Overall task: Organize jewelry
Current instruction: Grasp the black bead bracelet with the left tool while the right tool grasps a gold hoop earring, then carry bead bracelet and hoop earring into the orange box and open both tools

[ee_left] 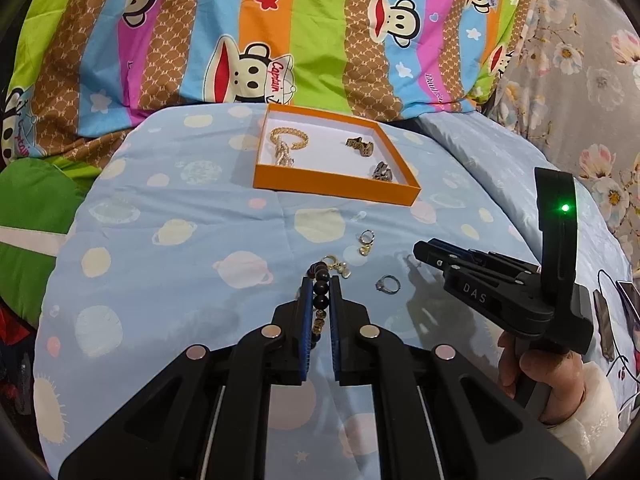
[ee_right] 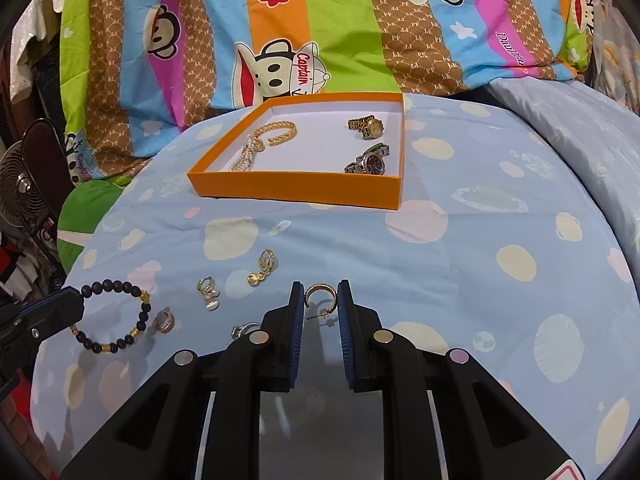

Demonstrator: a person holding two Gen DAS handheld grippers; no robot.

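My left gripper (ee_left: 322, 285) is shut on a dark bead bracelet (ee_left: 321, 294) with gold spacers. In the right wrist view the bracelet (ee_right: 116, 316) hangs from that gripper (ee_right: 66, 306) just over the blue quilt. My right gripper (ee_right: 320, 300) is shut on a gold hoop earring (ee_right: 320, 296), with a pad against each side of the hoop. From the left wrist view it (ee_left: 420, 247) points down at the quilt, right of the bracelet. An orange tray box (ee_right: 296, 193) lies farther back with a gold chain bracelet (ee_right: 280, 132), a gold watch (ee_right: 367, 126) and a silver watch (ee_right: 370, 162).
Loose on the quilt lie two dangling earrings (ee_right: 265, 267) (ee_right: 209, 295), a gold ring (ee_right: 164, 321) and a silver ring (ee_left: 388, 284). A pearl strand (ee_right: 244, 160) rests in the box (ee_left: 336, 191). A striped cartoon blanket (ee_left: 320, 32) rises behind. A fan (ee_right: 18, 192) stands at the left.
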